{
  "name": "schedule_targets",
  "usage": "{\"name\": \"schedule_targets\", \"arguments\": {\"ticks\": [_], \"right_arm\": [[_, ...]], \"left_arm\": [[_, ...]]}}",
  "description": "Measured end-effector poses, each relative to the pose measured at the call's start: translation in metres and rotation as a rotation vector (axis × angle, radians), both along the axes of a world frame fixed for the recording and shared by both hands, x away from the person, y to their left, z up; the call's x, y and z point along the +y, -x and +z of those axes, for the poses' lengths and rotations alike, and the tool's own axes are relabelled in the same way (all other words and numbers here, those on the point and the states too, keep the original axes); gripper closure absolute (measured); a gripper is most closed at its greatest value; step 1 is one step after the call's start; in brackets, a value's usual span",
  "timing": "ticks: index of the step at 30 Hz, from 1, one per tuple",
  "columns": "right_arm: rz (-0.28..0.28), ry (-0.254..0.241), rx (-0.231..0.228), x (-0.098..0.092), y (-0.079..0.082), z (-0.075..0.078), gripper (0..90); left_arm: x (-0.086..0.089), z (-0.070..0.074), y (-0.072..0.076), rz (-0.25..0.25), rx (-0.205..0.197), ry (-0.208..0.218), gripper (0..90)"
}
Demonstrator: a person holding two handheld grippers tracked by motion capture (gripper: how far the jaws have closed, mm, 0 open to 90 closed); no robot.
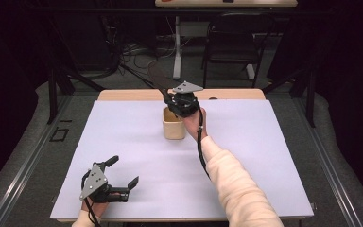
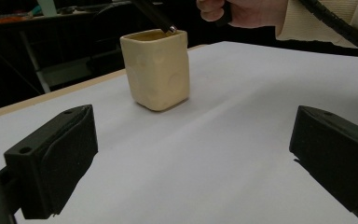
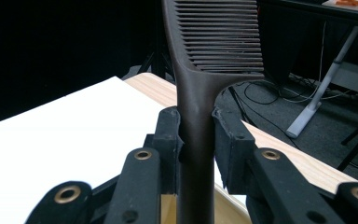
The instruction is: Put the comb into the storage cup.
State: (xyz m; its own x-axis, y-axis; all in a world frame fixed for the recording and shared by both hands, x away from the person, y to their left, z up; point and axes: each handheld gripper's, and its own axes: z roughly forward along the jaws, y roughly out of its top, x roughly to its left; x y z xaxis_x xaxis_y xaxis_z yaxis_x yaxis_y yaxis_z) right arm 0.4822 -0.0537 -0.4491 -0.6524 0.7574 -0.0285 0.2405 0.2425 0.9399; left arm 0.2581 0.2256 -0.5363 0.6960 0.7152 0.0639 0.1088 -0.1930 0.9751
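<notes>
White paper covers the table [image 1: 123,142], with a strip of bare wood showing along the far edge, and beyond it the room is dark, with a black chair [image 1: 231,42] and loose cables on a grey floor. A cream cup [image 1: 174,124] with soft, rounded corners stands upright near the far middle of the sheet. The right gripper [image 1: 176,105] hovers directly over the cup, held in a hand that comes from a pale sleeve. Its jaws are clamped on the handle of a dark comb [image 3: 196,116]; in the right gripper view the pads press on both sides of the handle just below the row of teeth, which points up and away. In the left gripper view the lower end of the comb [image 2: 156,16] meets the cup [image 2: 157,70] at its rim; whether the tip is inside cannot be told. The left gripper [image 1: 123,178] rests low at the near left corner of the sheet, well apart from the cup. Its jaws stand wide apart with nothing between them, facing the cup across bare paper.
</notes>
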Motion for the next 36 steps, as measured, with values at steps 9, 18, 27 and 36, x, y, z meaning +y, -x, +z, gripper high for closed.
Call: {"name": "schedule_targets", "arguments": {"ticks": [9, 18, 27, 36], "right_arm": [[0.000, -0.001, 0.010, -0.002, -0.001, -0.004, 72.3], [0.004, 0.000, 0.016, -0.001, -0.001, -0.008, 72.2], [0.012, 0.008, 0.030, 0.000, 0.000, -0.012, 72.2], [0.017, 0.018, 0.033, 0.000, -0.001, -0.014, 72.2]], "left_arm": [[0.000, 0.000, 0.000, 0.000, 0.001, -0.002, 0.8], [0.000, 0.000, 0.000, 0.002, 0.002, 0.000, 0.8], [0.000, 0.000, 0.000, 0.002, 0.001, 0.000, 0.8], [0.000, 0.000, 0.000, 0.001, 0.001, 0.000, 0.8]]}}
